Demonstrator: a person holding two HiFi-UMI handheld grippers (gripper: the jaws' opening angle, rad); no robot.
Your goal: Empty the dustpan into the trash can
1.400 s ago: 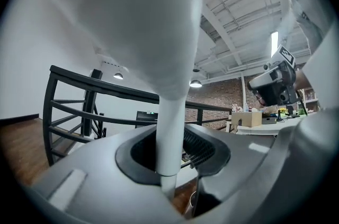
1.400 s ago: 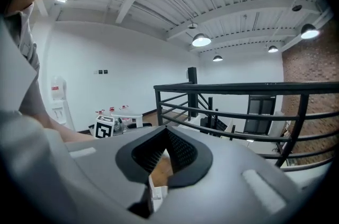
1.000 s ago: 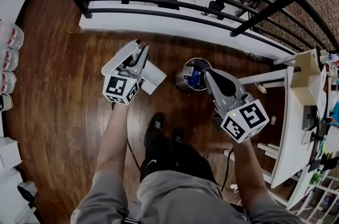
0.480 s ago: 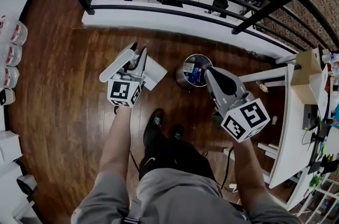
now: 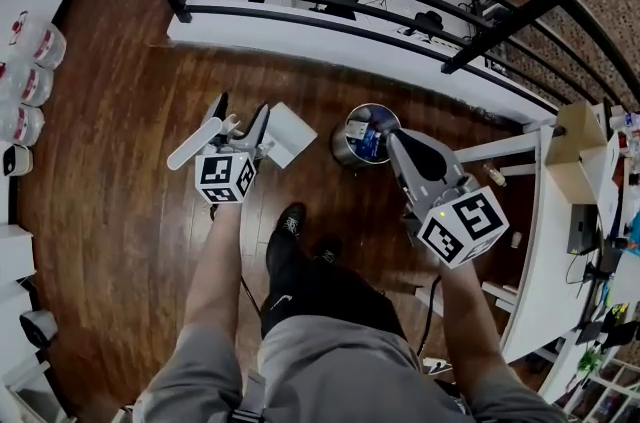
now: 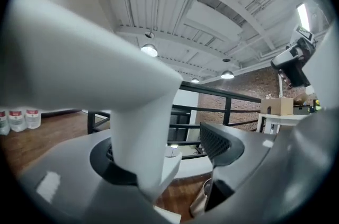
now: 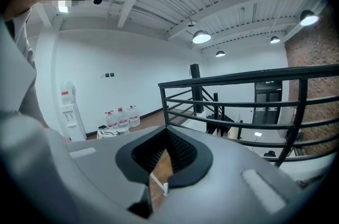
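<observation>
Fingers (image 6: 222, 144) of the left gripper (image 5: 241, 114) stand wide apart, having just been opening; the dustpan's handle (image 5: 195, 143) is between them, against one pad and clear of the other, so nothing is gripped; the dustpan (image 5: 288, 133) sits just left of the trash can (image 5: 345, 151), its long axis running from the pan beside the can leftward through those fingers; the left gripper is far the nearer; the right gripper (image 5: 397, 139), closed to a slit on nothing, hovers at the can's right rim; the dustpan is plain white, a squarish pan on a long handle, contents not visible
</observation>
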